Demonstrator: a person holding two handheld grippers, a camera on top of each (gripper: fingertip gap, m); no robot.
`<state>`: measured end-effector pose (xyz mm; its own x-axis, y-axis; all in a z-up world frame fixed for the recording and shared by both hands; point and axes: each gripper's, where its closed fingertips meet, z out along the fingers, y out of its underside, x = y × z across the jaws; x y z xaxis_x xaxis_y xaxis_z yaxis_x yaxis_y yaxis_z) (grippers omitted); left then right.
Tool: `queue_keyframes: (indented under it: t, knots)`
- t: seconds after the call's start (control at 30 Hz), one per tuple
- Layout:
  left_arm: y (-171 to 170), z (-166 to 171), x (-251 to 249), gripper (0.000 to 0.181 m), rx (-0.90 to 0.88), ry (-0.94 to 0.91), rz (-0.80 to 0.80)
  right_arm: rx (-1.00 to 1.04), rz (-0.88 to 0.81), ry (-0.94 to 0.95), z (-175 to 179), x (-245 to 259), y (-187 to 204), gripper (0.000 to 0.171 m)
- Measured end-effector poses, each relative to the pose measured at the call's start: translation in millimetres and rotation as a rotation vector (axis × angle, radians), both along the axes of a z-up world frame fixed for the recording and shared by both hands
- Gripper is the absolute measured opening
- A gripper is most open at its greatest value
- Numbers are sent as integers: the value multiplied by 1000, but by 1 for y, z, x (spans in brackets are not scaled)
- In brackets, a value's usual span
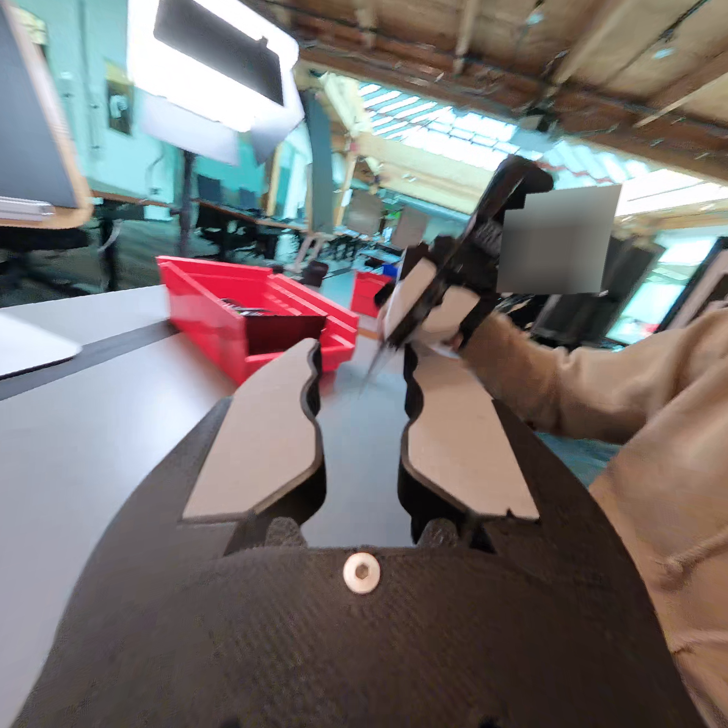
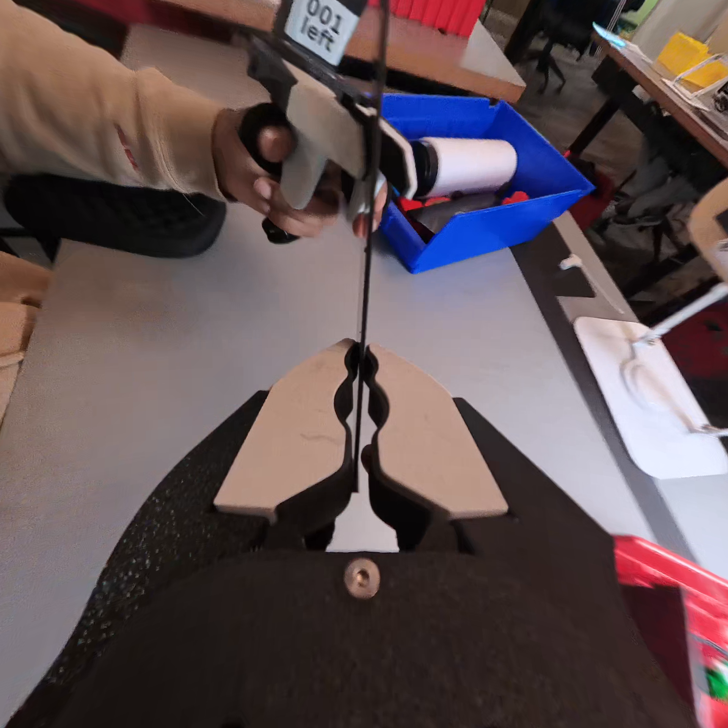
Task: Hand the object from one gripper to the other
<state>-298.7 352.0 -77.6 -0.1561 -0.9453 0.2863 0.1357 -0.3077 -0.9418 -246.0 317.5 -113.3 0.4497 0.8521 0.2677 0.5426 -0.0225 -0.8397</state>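
The right gripper (image 2: 361, 346) is clenched on a thin black strip (image 2: 366, 275), very flat and seen edge-on. In the right wrist view its long axis runs straight away from the camera, from deep between the two fingers up past the fingertips, across the grey table (image 2: 157, 354) and on toward the top of the picture. It passes in front of the left gripper (image 2: 394, 173), which a hand (image 2: 272, 185) in a beige sleeve (image 2: 98, 130) holds at the far side. Whether the far part of the strip touches that gripper I cannot tell, because the picture is blurred there.

In the left wrist view the left gripper (image 1: 360, 354) is released: a wide gap stands between its fingers and nothing is inside. Beyond its tips the right gripper (image 1: 398, 338) shows, tilted, with a thin dark point, probably the strip's end (image 1: 370, 370), sticking down toward the table.

A white label (image 2: 321, 29) with dark writing sits on top of the left gripper. A blue bin (image 2: 492, 240) behind it holds a white cylinder (image 2: 472, 165) and some red and dark pieces. A red bin (image 1: 220, 311) stands on the table ahead of the left gripper.
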Motion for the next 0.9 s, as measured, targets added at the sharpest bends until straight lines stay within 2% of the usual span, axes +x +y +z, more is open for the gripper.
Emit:
queue_keyframes:
  t: [0.1, 0.2, 0.33, 0.47, 0.6, 0.67, 0.77, 0.8, 0.87, 0.9]
  knots:
    - [14, -10, -13, 40, 57, 103, 79, 59, -161, -105, 38, 48, 25, 2]
    - [19, -20, -20, 40, 150, 171, 157, 121, -450, -377, 54, 147, 65, 2]
    - [16, -33, -16, 39, 208, 214, 180, 44, -781, -834, 36, 299, 89, 2]
    - [12, -48, -8, 35, 239, 285, 167, -119, -938, -1081, -7, 383, 89, 2]
    - [6, -61, -1, 34, 203, 338, 123, -95, -932, -1153, -42, 402, 113, 2]
    - [9, -65, -1, 34, 198, 346, 137, -68, -895, -1085, -56, 393, 130, 2]
    - [16, -69, -5, 34, 193, 347, 167, -56, -853, -954, -58, 372, 147, 8]
    - [19, -70, -6, 34, 185, 345, 175, -75, -828, -922, -59, 364, 148, 16]
    - [22, -72, -8, 34, 169, 346, 182, -166, -805, -871, -63, 353, 143, 52]
    - [24, -73, -9, 34, 166, 348, 184, -200, -796, -815, -62, 343, 139, 61]
